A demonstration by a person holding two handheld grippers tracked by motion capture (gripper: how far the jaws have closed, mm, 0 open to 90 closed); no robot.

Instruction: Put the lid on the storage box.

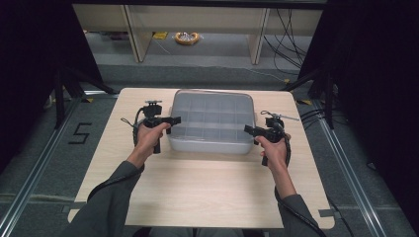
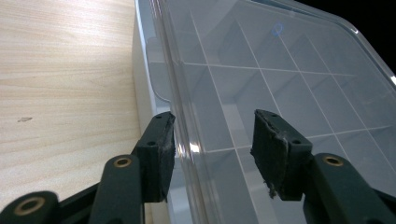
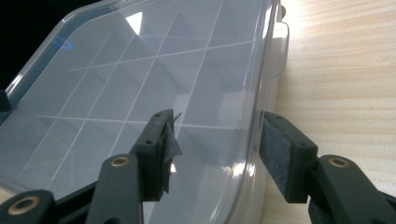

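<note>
Sitting near the far middle of the table (image 1: pixel 207 197), a clear plastic compartment box (image 1: pixel 212 121) with a translucent lid shows a grid of dividers through its top, every cell looking bare. Its corners are rounded, its walls frosted grey-white, and a small latch tab juts from each short side (one shows close up in each gripper view). The box lies flat, lid up, with its long axis running left to right across the table and its long sides facing the person and the far edge. The left gripper (image 1: pixel 170 119) stands at the box's left end, the right gripper (image 1: pixel 249 130) at its right end, each held in one hand. In the left gripper view the left gripper's (image 2: pixel 212 140) jaws straddle the lid's edge, one pad outside by the wall, the other over the lid, with a gap on both sides; it is released, not pinching. The right gripper (image 3: pixel 217 140) in its own view stands the same way, jaws apart astride the lid's rim and not pressing on it. The table is pale wood-grain laminate with rounded corners. Beyond it lies grey floor with a black marking (image 1: pixel 80 133), dark drapes at both sides, loose cables (image 1: pixel 289 39), light wooden furniture legs (image 1: pixel 134 34) and a yellow ring-shaped object (image 1: pixel 187 37) on the floor.
</note>
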